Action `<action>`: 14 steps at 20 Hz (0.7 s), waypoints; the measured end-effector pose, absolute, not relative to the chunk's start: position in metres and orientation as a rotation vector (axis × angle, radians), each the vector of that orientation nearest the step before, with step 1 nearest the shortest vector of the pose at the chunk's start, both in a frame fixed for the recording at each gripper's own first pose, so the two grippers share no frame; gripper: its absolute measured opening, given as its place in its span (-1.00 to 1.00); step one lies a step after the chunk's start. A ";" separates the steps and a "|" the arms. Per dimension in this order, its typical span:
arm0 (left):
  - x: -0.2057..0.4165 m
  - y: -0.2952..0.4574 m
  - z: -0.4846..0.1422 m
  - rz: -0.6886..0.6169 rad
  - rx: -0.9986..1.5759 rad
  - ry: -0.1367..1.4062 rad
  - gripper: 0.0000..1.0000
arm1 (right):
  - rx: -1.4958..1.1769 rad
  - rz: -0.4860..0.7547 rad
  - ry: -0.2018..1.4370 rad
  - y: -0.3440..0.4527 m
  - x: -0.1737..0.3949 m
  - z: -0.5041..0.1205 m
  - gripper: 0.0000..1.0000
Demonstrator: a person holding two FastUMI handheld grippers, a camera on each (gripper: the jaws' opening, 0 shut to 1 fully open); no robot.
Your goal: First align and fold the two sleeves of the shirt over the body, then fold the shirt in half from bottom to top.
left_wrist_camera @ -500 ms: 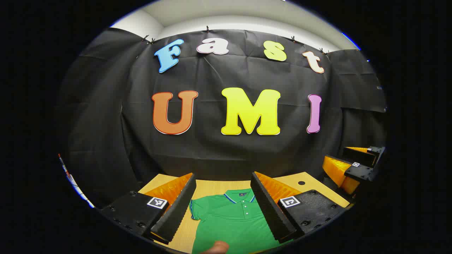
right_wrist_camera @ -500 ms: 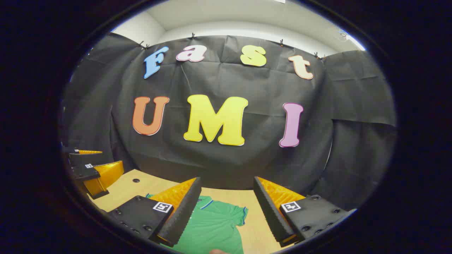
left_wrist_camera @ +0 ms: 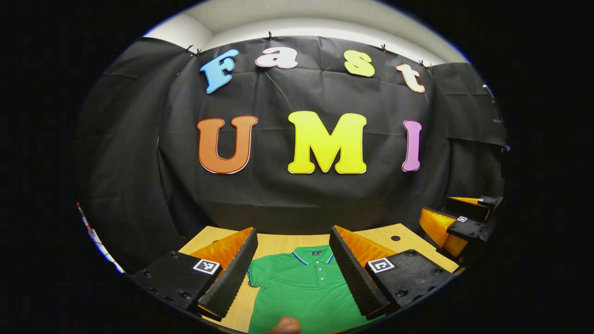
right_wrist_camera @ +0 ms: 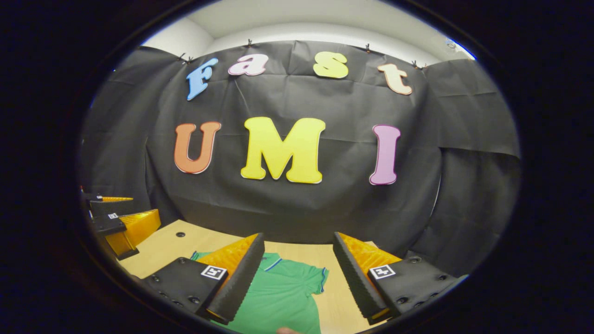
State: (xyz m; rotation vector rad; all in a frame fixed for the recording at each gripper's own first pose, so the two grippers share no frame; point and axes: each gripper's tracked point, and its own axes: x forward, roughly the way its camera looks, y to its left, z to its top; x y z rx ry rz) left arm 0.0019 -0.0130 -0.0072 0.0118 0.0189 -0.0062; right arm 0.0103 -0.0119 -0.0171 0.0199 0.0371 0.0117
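Left gripper view looks along the left tool [left_wrist_camera: 293,266], whose fingers [left_wrist_camera: 230,278] stand wide apart and hold nothing. Between them the green shirt [left_wrist_camera: 304,292] lies flat on the wooden counter [left_wrist_camera: 278,243], collar [left_wrist_camera: 314,255] toward the black cloth wall [left_wrist_camera: 297,195], one short sleeve [left_wrist_camera: 256,275] spread beside the body. The right tool [left_wrist_camera: 459,220] shows well to the right of the shirt. Right gripper view shows the right tool [right_wrist_camera: 299,273] equally wide and empty above the shirt [right_wrist_camera: 283,297], with the other sleeve [right_wrist_camera: 315,278] between its fingers and the left tool [right_wrist_camera: 118,222] far left of the shirt.
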 end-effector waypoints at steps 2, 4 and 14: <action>0.002 -0.013 -0.010 -0.007 0.018 0.025 0.99 | 0.019 0.007 0.043 -0.014 0.012 -0.020 0.89; 0.002 -0.013 -0.013 -0.007 0.018 0.033 0.99 | 0.013 0.012 0.051 -0.013 0.014 -0.023 0.89; 0.003 -0.019 -0.018 0.003 0.016 0.042 0.99 | -0.011 0.010 0.095 -0.024 0.021 -0.051 0.93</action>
